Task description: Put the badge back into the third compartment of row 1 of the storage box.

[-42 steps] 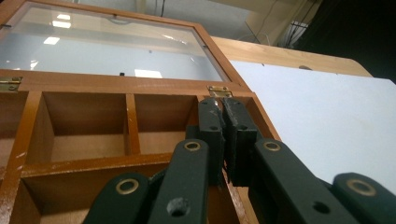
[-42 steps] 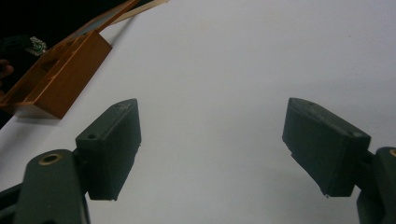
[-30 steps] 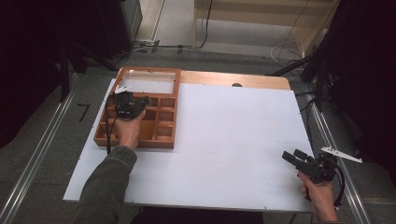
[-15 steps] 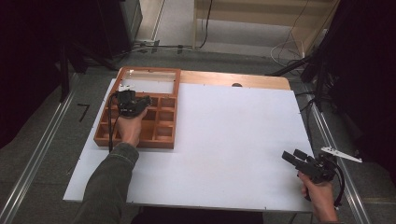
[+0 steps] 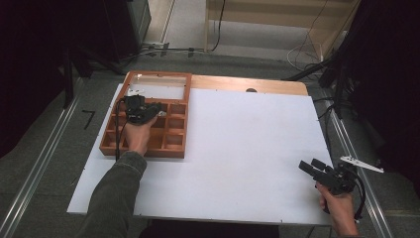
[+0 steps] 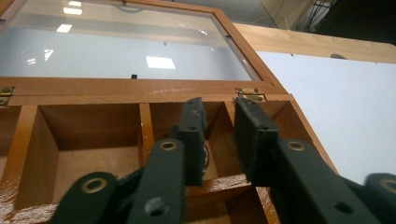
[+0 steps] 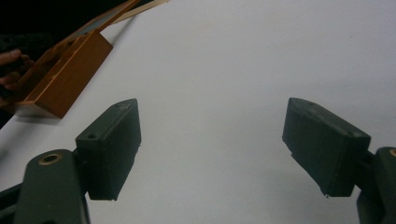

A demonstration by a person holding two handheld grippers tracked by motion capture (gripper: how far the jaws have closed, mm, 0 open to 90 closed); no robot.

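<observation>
A wooden compartment box (image 5: pixel 143 148) lies at the left of the white board, its glass lid (image 5: pixel 158 91) folded back flat behind it. My left gripper (image 5: pixel 157 110) hangs over the box's top row of compartments. In the left gripper view its jaws (image 6: pixel 219 116) point into the right top compartment (image 6: pixel 219 154). They have just been opening and stand a narrow gap apart with nothing between them. A small dark thing (image 6: pixel 205 155) lies half hidden behind one jaw. My right gripper (image 5: pixel 308 166) rests at the board's near right corner, wide open (image 7: pixel 212 135) over bare board.
The white board (image 5: pixel 247 148) covers most of the wooden table (image 5: pixel 247 85). A white flat piece (image 5: pixel 361 163) lies just off the board's right edge, beside the right hand. Metal rails run along both sides of the floor.
</observation>
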